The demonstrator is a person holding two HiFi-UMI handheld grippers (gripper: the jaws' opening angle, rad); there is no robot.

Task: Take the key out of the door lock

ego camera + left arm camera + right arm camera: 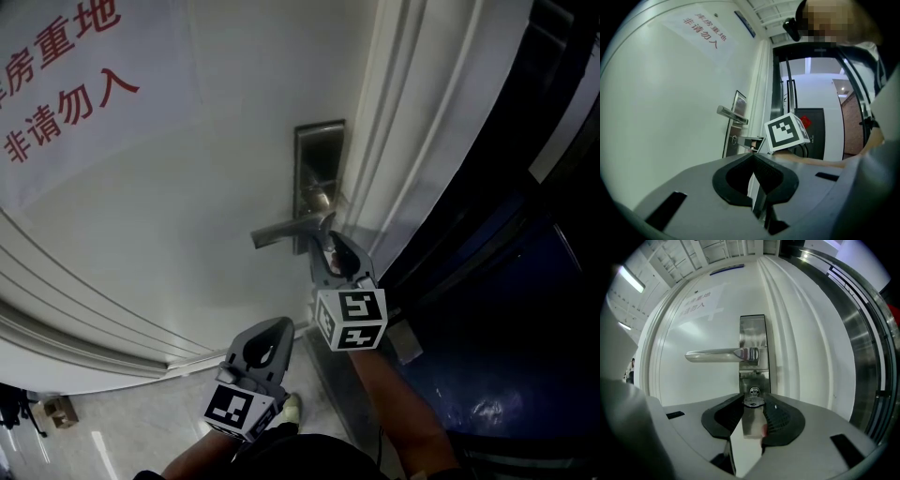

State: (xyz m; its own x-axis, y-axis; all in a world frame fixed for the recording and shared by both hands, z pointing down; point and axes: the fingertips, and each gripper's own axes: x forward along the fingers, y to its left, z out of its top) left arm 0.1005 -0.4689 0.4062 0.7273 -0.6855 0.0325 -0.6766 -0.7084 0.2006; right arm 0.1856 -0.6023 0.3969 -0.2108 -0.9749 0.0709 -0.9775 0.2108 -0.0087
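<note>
A steel lock plate [319,159] with a lever handle [279,232] sits on the white door. In the right gripper view the handle [717,354] is level, and the lock cylinder [753,391] sits below it on the plate [753,331]. The key [751,402] sticks out of the cylinder, its flat head between my right gripper's [753,400] pads, which press on it. My right gripper [330,246] reaches level to the plate just under the handle. My left gripper [275,328] hangs lower and left, away from the door, shut with nothing in it [752,155].
A white sign with red characters [66,75] hangs on the door's upper left. Ribbed door-frame moulding [412,141] runs right of the lock, with a dark metal frame [525,281] beyond. Pale floor tiles [84,436] show at lower left.
</note>
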